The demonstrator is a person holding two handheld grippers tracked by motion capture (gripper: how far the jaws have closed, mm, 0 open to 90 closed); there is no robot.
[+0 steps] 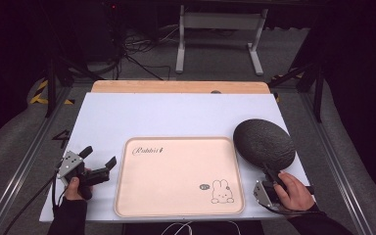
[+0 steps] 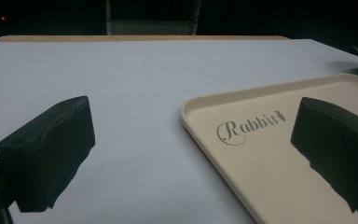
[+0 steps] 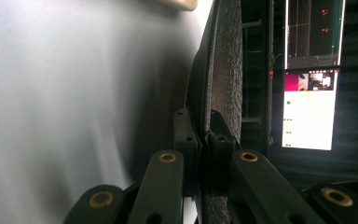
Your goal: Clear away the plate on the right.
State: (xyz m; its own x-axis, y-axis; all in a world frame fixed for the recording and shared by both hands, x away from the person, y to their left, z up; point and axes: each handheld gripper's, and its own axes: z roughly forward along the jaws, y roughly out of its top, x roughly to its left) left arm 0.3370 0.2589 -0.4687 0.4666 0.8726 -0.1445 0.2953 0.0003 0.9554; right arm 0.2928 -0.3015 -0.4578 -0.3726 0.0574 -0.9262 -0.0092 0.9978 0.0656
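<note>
Right gripper (image 1: 269, 177): at the near right corner of the tray, in the person's right hand (image 1: 292, 192); its jaws are clamped on the near rim of the bowl, one jaw on each face of the thin edge, as the right gripper view shows.
Left gripper (image 1: 99, 157): just left of the tray's near half, held in the left hand (image 1: 73, 188); jaws spread wide with nothing between them, one over the board and one over the tray's left part in the left gripper view.
Tray (image 1: 142, 200): pale peach, rectangular with rounded corners and a low raised rim, lying flat on the board with nothing in it.
Writing on tray: "Rabbit" (image 2: 247, 127) in dark script with a small carrot mark after it, at the tray's far left corner.
Drawing on tray: a white rabbit (image 1: 222, 192) in outline at the near right corner, with a small round grey badge just left of it; the badge's text is too small to read.
Bowl (image 1: 264, 142): just right of the tray's far right corner; dark grey to black, round and domed, rough pebbled surface, thin rim; tilted, with its outer side facing the high view, and held by its near edge.
Board (image 1: 176, 115): white, under the tray, reaching well beyond its far edge.
Screen (image 3: 310, 74): beyond the bowl in the right gripper view, lit, its text unreadable.
</note>
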